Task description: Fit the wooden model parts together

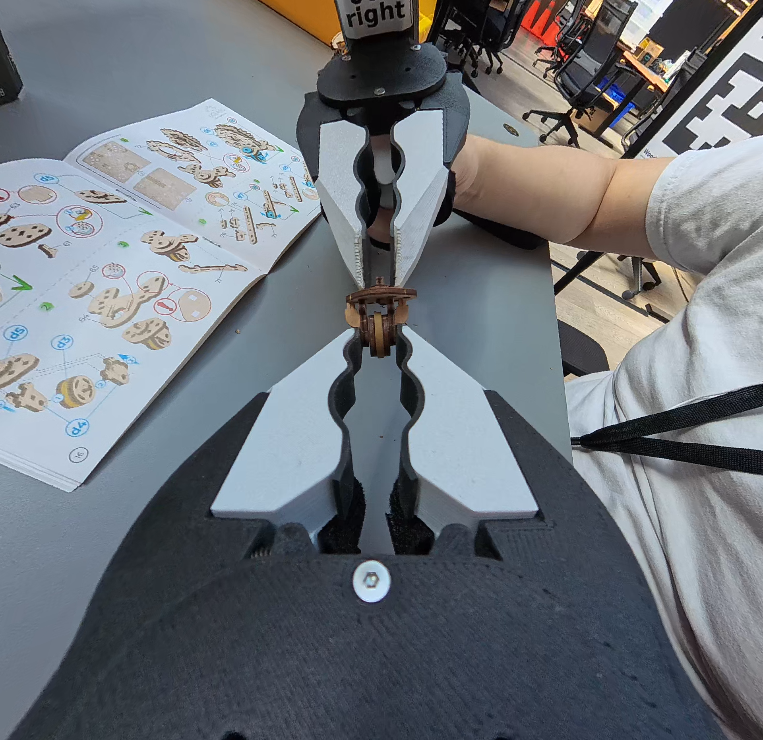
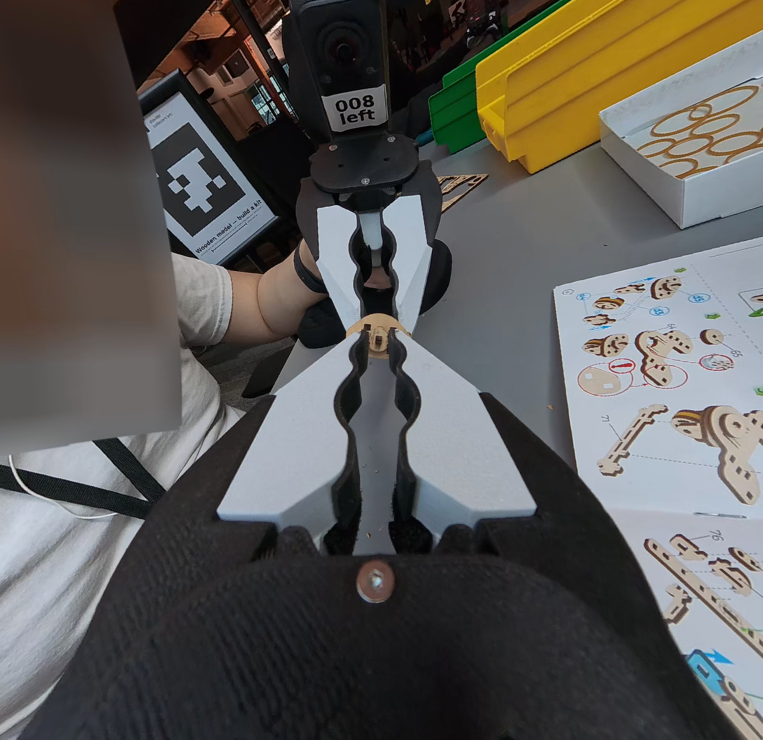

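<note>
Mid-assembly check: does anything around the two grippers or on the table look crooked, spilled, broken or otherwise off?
Nothing serious. The left gripper and right gripper both pinch the small wooden assembly above the grey table, and it looks intact. The only oddities are a few wood crumbs beside the open instruction booklet.

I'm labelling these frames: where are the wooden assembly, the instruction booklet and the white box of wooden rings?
wooden assembly (image 1: 376,319): left wrist view, its stacked discs.
instruction booklet (image 1: 136,266): left wrist view, open page.
white box (image 2: 644,191): right wrist view, near side wall.
</note>
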Motion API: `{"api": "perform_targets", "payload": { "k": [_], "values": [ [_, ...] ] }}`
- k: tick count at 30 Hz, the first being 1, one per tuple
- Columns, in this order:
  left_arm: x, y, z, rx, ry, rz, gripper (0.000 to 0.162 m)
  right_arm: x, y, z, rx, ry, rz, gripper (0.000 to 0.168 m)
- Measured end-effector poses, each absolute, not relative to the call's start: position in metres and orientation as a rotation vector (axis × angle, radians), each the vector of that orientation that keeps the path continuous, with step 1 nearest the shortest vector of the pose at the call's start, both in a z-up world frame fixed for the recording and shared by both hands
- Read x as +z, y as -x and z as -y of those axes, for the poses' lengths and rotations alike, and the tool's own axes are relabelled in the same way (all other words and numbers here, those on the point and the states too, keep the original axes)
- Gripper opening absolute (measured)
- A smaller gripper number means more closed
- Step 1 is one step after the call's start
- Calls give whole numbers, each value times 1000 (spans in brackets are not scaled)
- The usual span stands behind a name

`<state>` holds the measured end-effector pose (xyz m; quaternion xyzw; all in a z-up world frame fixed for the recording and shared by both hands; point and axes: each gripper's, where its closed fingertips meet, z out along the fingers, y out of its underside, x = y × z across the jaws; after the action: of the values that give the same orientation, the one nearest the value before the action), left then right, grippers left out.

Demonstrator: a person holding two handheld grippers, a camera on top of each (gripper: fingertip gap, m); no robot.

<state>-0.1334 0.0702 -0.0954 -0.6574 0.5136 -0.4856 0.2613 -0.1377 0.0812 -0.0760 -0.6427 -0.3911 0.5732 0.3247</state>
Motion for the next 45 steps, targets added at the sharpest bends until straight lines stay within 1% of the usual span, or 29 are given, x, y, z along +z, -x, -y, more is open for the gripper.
{"api": "perform_targets", "payload": {
  "k": [10, 21, 34, 38, 45],
  "values": [
    [-98, 134, -71, -1292, 1794, -1399, 14, -78, 138, -82, 1422, 1674, 1067, 8],
    [-98, 135, -74, -1391, 1860, -1319, 14, -80, 139, -86, 1538, 1735, 961, 8],
    [-97, 134, -72, -1376, 1840, -1338, 14, -78, 138, -85, 1378, 1728, 1045, 9],
    [-96, 134, -72, -1372, 1835, -1336, 14, -78, 138, -87, 1350, 1730, 1041, 13],
    [-96, 134, -72, -1365, 1827, -1344, 14, -79, 137, -86, 1309, 1729, 1072, 11]
  ]
}}
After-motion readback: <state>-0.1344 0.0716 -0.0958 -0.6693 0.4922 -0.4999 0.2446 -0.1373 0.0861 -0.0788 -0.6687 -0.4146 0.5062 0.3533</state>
